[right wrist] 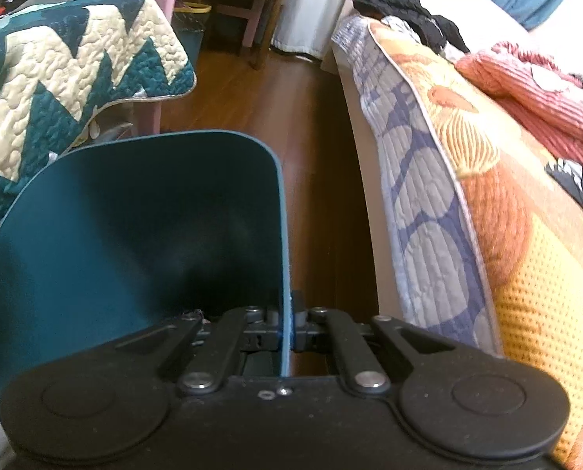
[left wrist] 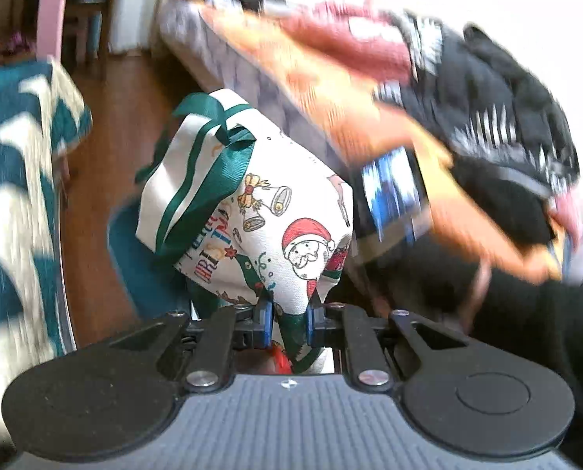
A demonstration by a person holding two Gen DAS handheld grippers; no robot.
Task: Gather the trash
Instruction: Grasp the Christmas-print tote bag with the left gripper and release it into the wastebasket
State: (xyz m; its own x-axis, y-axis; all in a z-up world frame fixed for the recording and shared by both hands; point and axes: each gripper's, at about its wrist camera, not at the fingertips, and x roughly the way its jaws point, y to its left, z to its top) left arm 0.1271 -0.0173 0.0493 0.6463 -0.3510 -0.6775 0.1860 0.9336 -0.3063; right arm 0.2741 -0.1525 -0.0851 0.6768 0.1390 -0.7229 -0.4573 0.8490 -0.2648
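White canvas printed with Santa, bells and Christmas lettering makes up the tote bag (left wrist: 260,203) in the left wrist view, its green ribbon handles (left wrist: 209,164) looped at the top; the left hand-held gripper (left wrist: 289,325) is clamped on the bag's lower fabric edge, and the bag hangs above the brown wooden floor (left wrist: 115,137) beside a bed piled with an orange quilt (left wrist: 330,90) and blurred dark clothes. In the right wrist view, the right hand-held gripper (right wrist: 287,329) is closed on the thin rim of a dark teal plastic trash bin (right wrist: 134,227), which stands on the floor between a teal-and-cream zigzag quilt (right wrist: 56,78) and the bed.
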